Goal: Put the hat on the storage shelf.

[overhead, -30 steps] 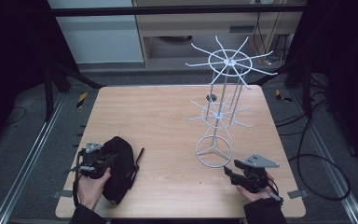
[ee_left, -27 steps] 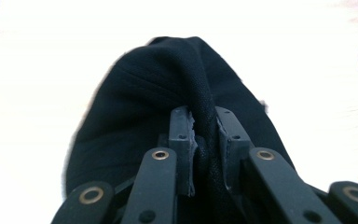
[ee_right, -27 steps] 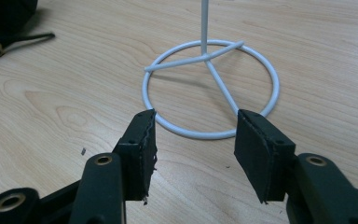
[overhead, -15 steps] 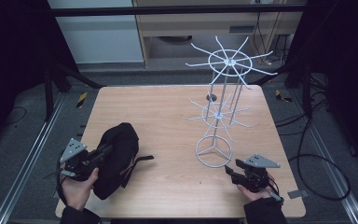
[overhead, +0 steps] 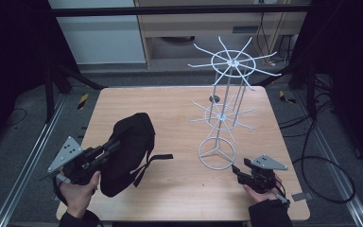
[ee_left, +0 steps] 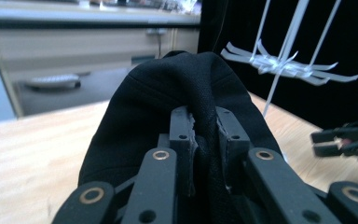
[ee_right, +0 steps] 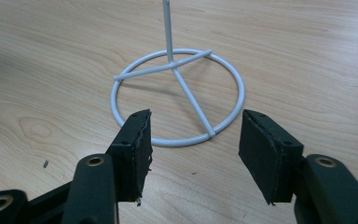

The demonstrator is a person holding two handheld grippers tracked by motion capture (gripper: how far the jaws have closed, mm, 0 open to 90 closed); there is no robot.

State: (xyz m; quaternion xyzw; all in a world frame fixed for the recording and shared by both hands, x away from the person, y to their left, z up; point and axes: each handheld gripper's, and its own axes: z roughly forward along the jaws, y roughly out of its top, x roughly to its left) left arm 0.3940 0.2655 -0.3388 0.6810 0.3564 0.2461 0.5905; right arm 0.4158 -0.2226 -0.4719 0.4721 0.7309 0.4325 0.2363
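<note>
Light wood table, square top, set on a dark floor with metal rails at 9 and 3 o'clock. Pale cabinets behind at 12 o'clock; black cables loop on the floor at 3 o'clock.

White wire rack stands upright right of centre, ring base flat on the wood, two tiers of spokes above. Black bag lies toward 8 o'clock, its strap trailing toward the middle. Far half of the table bare; open wood between bag and rack base. Bag sits near the left edge.

Left hand-held gripper at 8 o'clock, held in a hand by the near-left corner. In the left gripper view its jaws are narrow, pinched on a fold of the bag's fabric.

Right hand-held gripper at 5 o'clock, near the front edge. In the right gripper view the jaws stand wide, nothing between them, tips just short of the rack's ring base, not touching it.
</note>
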